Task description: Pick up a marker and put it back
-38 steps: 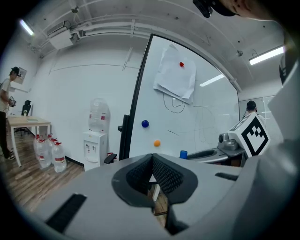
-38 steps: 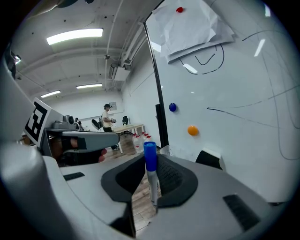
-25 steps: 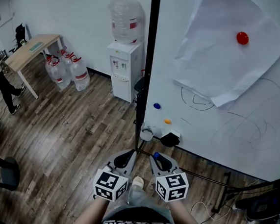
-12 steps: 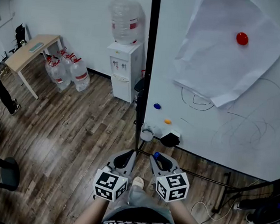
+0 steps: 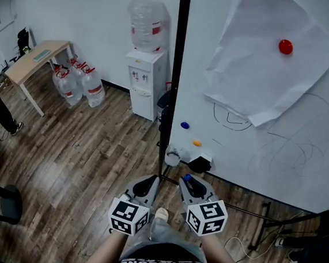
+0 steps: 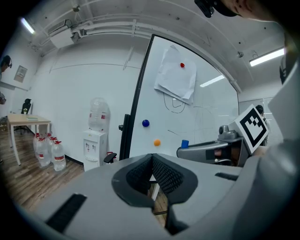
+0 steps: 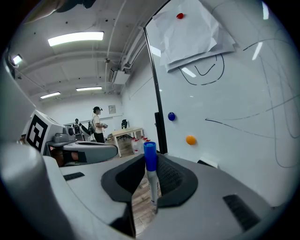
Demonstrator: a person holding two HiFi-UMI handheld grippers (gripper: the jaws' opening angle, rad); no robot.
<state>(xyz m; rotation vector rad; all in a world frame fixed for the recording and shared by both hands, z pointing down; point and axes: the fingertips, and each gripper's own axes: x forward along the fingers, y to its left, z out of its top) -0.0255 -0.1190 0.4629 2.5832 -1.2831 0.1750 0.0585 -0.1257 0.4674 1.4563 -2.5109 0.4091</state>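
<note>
White, scribbled whiteboard (image 5: pixel 248 165) rises just ahead of both claws. The left gripper (image 5: pixel 147 185) is closed on nothing. Beside it, the right gripper (image 5: pixel 190 181) pinches the blue-capped marker (image 7: pixel 151 173) upright between its pads. Beyond its tips sit 2 dots: blue magnet (image 5: pixel 184 125), orange magnet (image 5: pixel 196 142).

Marker (image 7: pixel 150 159) barrel: lower end hidden, sunk between the jaws of the right gripper (image 5: pixel 189 183).
Whiteboard (image 5: pixel 237 158): ahead and right of the jaws; cut off by the top and right edges.
Standing person (image 7: pixel 97 124): far beyond the jaws, to their left; too small for detail.
Black object (image 5: pixel 199 164): just ahead of the jaws, at the board's foot; kind unclear.
Forearms (image 5: pixel 105 254): behind the jaws; cut off by the bottom edge.
</note>
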